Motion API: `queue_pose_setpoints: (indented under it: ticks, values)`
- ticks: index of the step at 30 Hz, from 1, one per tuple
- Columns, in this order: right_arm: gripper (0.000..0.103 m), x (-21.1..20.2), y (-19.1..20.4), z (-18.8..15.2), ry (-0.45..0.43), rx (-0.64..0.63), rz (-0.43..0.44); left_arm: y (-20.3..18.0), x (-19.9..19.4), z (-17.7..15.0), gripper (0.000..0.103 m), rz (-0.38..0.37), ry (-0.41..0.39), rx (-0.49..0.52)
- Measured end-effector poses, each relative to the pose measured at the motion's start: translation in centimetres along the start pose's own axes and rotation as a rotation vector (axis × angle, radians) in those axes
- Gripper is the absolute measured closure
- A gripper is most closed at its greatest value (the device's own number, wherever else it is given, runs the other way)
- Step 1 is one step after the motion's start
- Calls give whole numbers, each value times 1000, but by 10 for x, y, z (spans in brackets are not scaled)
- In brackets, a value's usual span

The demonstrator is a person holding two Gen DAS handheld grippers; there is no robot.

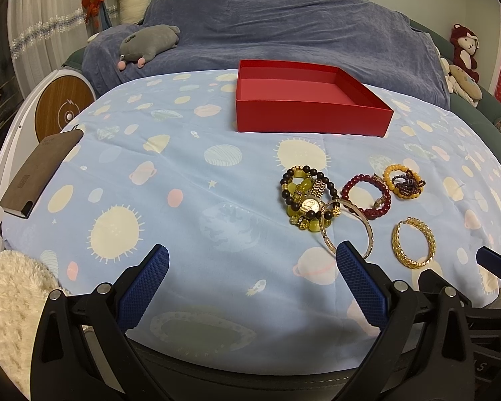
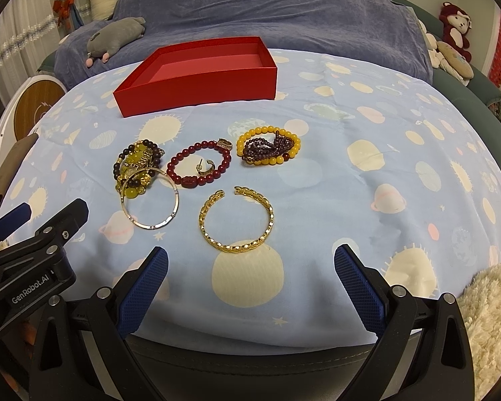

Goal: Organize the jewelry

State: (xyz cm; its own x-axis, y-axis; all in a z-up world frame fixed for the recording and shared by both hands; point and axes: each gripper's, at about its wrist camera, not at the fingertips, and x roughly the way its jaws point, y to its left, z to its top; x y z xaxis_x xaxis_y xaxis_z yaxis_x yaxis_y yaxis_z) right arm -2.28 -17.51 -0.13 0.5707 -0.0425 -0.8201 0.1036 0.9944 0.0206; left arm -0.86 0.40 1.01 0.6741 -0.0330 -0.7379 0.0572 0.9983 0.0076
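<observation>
With both my grippers' fingers spread and empty, I risk snagging the tangled bead pile [image 2: 137, 167] when lifting the thin bangle [image 2: 150, 200] toward the red box [image 2: 197, 83].

My left hand-held gripper [image 1: 252, 257] hangs wide open and empty above the tabletop [image 1: 183, 180], which wears a blue planet-print cloth. Straight ahead, well beyond my fingers, sits an empty red box [image 1: 312, 113]. Ahead to the right lies the jewelry: a beaded cluster with a watch [image 1: 305, 197], a dark red bead bracelet [image 1: 365, 197], a yellow bead bracelet [image 1: 402, 180], a thin bangle [image 1: 347, 227] just past my right fingertip, and a gold chain cuff [image 1: 413, 243].
</observation>
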Motion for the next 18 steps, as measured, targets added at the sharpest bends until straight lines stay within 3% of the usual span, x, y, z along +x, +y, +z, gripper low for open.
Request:
queue_pose_setpoints:
  ticks: [12,18]
  values:
    - [7,9,-8,6,19,48,6,0,11,4,7,-47,26,-27]
    - [7,11,-15,7,24,70,-10,-12,23,6,7,-60,66,9]
